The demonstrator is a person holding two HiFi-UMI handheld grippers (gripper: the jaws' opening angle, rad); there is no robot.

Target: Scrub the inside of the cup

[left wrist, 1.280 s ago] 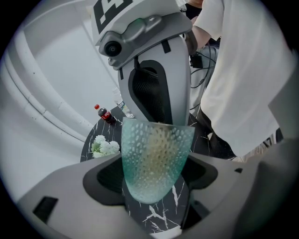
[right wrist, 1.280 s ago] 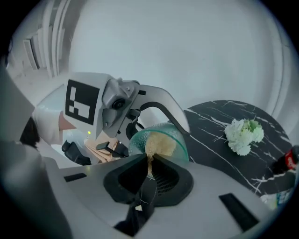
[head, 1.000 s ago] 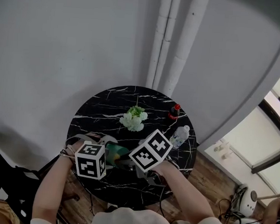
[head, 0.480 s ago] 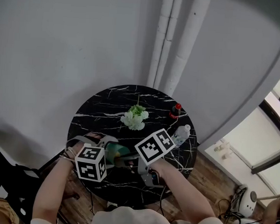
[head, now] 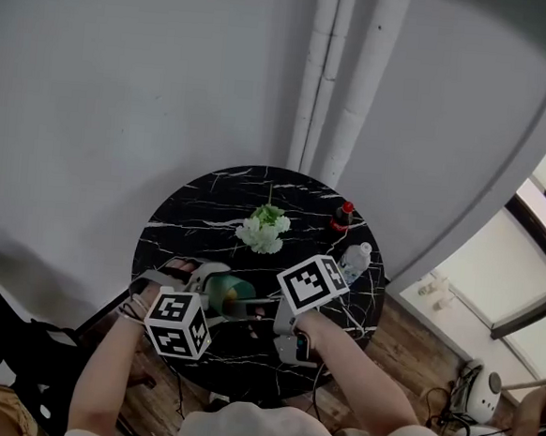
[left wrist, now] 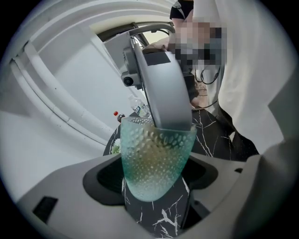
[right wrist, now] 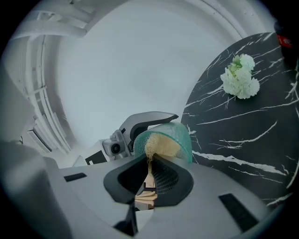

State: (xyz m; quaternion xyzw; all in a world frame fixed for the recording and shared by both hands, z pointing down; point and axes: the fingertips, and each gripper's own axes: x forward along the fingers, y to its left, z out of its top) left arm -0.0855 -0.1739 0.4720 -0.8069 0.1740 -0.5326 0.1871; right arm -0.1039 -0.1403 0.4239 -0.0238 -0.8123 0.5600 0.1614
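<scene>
left gripper: fingers pinch the cup from both sides, pads pressed on its dimpled teal wall low down near the base. the cup is off the table surface, over the near part of the table, tipped so its mouth faces the right gripper.

right gripper: fingers almost together, clamped on the thin pale handle of a brush. the handle runs straight out between the pads and the tan, fuzzy brush head sits inside the cup, filling most of the opening. from the left gripper view the right gripper's grey body stands just over the cup rim.

head view: both marker cubes side by side at the near edge of the round table, the cup between them. table top is black with white veining.

farther on, mid-table: a bunch of white flowers with green leaves, lying well apart from the cup. toward the far right edge: a clear water bottle on its side, and past it a small red-capped bottle, upright.

behind the table: grey wall with white vertical pipes.
</scene>
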